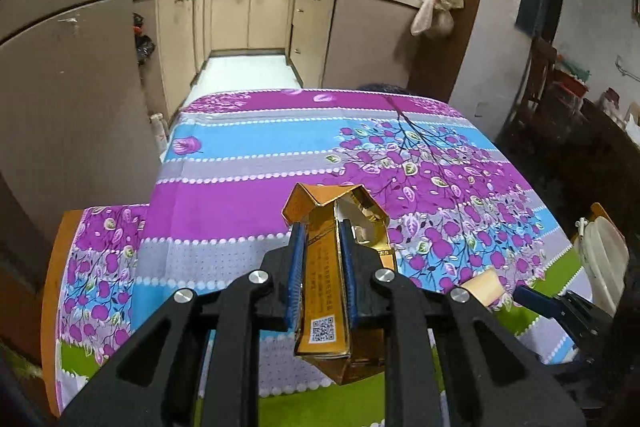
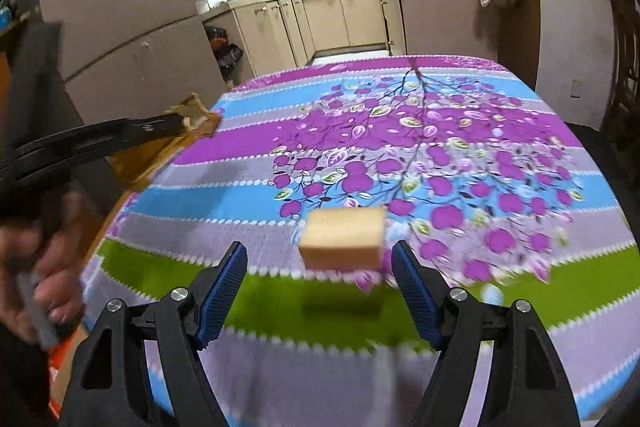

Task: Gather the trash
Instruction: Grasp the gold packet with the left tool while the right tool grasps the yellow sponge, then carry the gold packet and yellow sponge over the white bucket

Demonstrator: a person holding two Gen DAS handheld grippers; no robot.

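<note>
My left gripper [image 1: 322,231] is shut on a crumpled gold carton [image 1: 324,291] with a QR code, held above the flowered tablecloth [image 1: 240,195]. From the right wrist view the same carton [image 2: 160,155] hangs off the table's left edge, in the left gripper [image 2: 176,125]. A small tan box [image 2: 342,241] lies on the cloth just ahead of my right gripper [image 2: 320,259], whose blue pads [image 2: 224,279] stand open on either side of it, short of touching. In the left wrist view the tan box [image 1: 482,287] sits at the lower right, beside the right gripper's blue tip [image 1: 532,297].
A person's hand [image 2: 36,267] holds the left gripper's handle at the far left. The table's wooden rim [image 1: 50,291] shows at the left edge. A white seat [image 1: 604,263] stands by the table's right side. Kitchen cabinets [image 1: 248,19] lie beyond the far edge.
</note>
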